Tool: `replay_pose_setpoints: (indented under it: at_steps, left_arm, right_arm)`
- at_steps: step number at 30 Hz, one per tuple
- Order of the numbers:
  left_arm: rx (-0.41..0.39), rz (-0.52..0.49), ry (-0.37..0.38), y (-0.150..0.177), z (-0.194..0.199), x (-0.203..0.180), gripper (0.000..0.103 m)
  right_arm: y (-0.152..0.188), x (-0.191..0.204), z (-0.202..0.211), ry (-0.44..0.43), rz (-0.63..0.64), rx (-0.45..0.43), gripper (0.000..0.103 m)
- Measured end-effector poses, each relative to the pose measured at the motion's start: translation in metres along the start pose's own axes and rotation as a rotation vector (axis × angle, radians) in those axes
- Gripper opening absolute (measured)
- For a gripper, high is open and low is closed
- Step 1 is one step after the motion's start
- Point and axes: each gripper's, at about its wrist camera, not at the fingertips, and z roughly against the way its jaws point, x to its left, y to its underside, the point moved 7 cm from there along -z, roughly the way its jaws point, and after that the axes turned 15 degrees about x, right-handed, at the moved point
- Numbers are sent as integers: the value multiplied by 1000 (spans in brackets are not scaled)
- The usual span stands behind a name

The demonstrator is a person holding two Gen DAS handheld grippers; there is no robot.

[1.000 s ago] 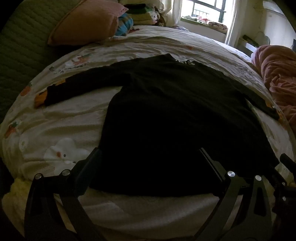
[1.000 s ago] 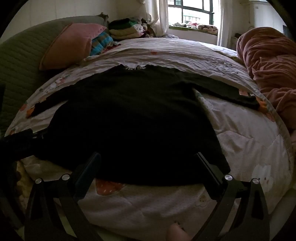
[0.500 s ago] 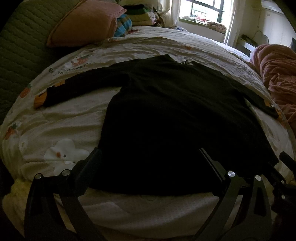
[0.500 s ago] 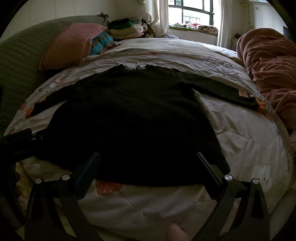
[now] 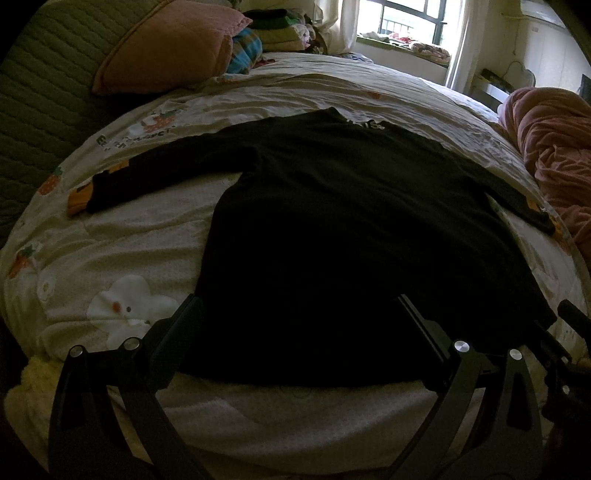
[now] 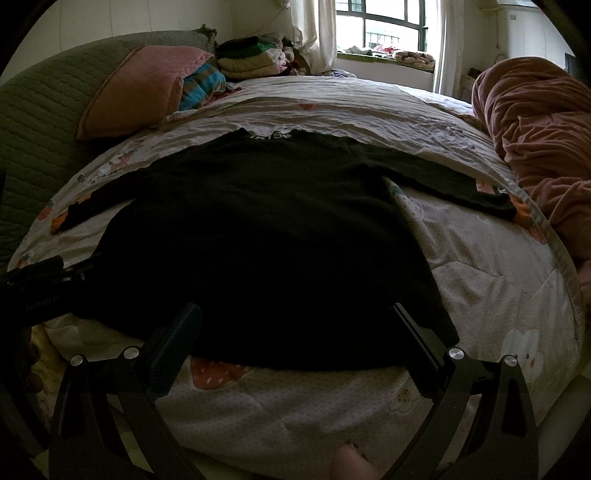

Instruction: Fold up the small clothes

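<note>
A black long-sleeved top [image 5: 332, 229] lies flat on the bed, hem toward me, sleeves spread left and right, collar at the far side; it also shows in the right wrist view [image 6: 266, 236]. My left gripper [image 5: 299, 306] is open and empty, its fingers just above the hem at the near edge. My right gripper [image 6: 295, 314] is open and empty, also over the hem. The right gripper's body shows at the right edge of the left wrist view [image 5: 569, 332]; the left gripper's body shows at the left of the right wrist view [image 6: 40, 280].
The bed has a white printed quilt [image 5: 110, 258]. A pink pillow [image 6: 140, 88] and folded clothes [image 6: 255, 59] lie at the far left. A crumpled pink blanket [image 6: 535, 129] is heaped at the right. A window [image 6: 384, 26] is behind the bed.
Both grippers have drawn back and risen slightly, so the top looks a little farther away. The top has not moved and both grippers stay open.
</note>
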Motion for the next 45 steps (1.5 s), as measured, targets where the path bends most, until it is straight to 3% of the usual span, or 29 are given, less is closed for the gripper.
replay_pose_setpoints:
  at_steps: [34,45]
  left_arm:
    - [-8,-6,0,-1,3,-6,95]
    - [13,-12,14,-34,-3,-24,95]
  right_arm:
    - [-1,0,1,6,0,-5,99]
    - [-38,-14,-1,34,-20,-32,99]
